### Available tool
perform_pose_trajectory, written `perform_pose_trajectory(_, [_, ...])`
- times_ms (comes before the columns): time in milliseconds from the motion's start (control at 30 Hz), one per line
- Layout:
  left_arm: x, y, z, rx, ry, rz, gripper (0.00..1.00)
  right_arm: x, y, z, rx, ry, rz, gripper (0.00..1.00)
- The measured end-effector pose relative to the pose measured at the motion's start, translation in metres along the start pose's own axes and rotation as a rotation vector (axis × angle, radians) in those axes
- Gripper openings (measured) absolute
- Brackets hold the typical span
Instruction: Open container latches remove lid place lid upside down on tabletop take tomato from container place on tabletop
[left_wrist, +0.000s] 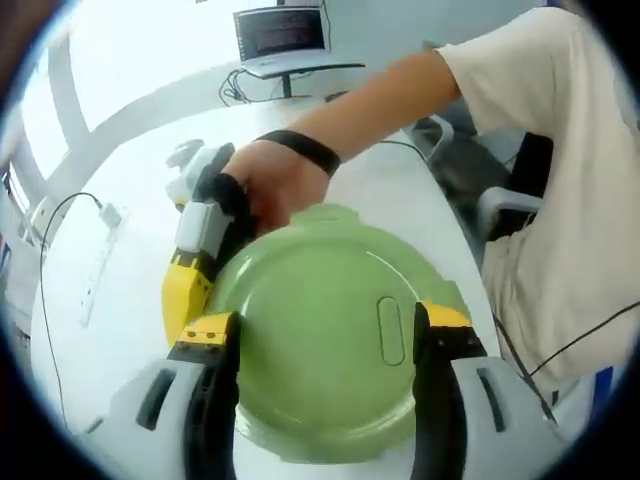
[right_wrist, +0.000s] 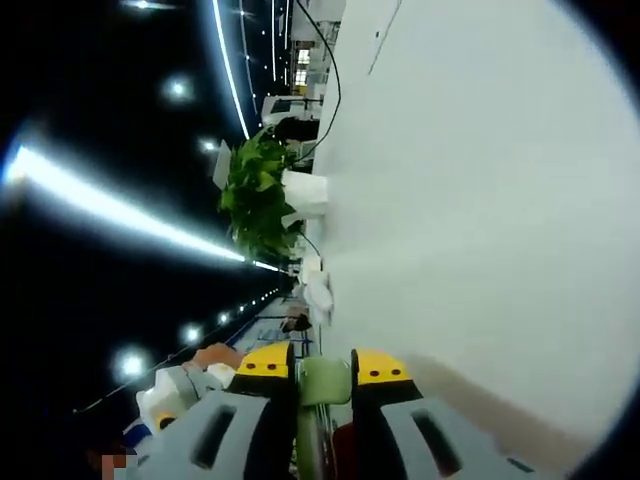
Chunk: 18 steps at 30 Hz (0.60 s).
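In the left gripper view, the green lid (left_wrist: 330, 340) is seen at lower centre, straddled by the wide-open jaws of the left gripper (left_wrist: 325, 340). Its upper-left edge is pinched by the right gripper (left_wrist: 195, 275), held in a hand (left_wrist: 275, 185). A laptop (left_wrist: 282, 38) stands far off at top. In the right gripper view, the right gripper (right_wrist: 325, 385) is clamped on the lid's rim (right_wrist: 323, 382) at the bottom; a potted plant (right_wrist: 262, 192) is seen beyond.

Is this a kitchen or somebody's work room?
It looks like an office or lab. A laptop stands on the big white table, an office chair is beside it, and a potted plant sits on the table.
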<state>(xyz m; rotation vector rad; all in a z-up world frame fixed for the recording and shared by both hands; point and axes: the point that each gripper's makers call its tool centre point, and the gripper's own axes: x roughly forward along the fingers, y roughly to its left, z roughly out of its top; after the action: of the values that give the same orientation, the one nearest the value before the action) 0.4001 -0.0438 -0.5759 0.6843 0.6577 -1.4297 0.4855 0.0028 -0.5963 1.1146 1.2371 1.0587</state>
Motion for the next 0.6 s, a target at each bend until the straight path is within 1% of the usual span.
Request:
perform_pose_trajectory(100, [0.0000, 0.0001, 0.0001, 0.000, 0.000, 0.000, 0.63, -0.0004, -0.0001, 0.0004, 0.012, -0.002, 0.005, 0.15])
perform_pose_trajectory(233, [0.0001, 0.0001, 0.0001, 0.001, -0.002, 0.000, 0.63, -0.0013, 0.0021, -0.0032, -0.019, -0.007, -0.014, 0.14])
perform_pose_trajectory(367, [0.0000, 0.0001, 0.0000, 0.001, -0.004, -0.001, 0.63, -0.0017, 0.0023, -0.0043, -0.088, -0.021, -0.039, 0.12])
perform_pose_trajectory(467, [-0.0002, 0.0000, 0.0000, 0.001, -0.007, -0.001, 0.63, -0.0029, 0.0016, 0.0028, -0.142, -0.029, -0.049, 0.12])
perform_pose_trajectory(500, [-0.0002, -0.0001, -0.0001, 0.000, -0.008, -0.001, 0.63, -0.0030, 0.0016, 0.0030, -0.141, -0.029, -0.049, 0.12])
perform_pose_trajectory(600, [-0.0003, -0.0001, -0.0002, -0.001, -0.011, -0.001, 0.63, -0.0027, 0.0016, 0.0038, -0.178, -0.034, -0.050, 0.12])
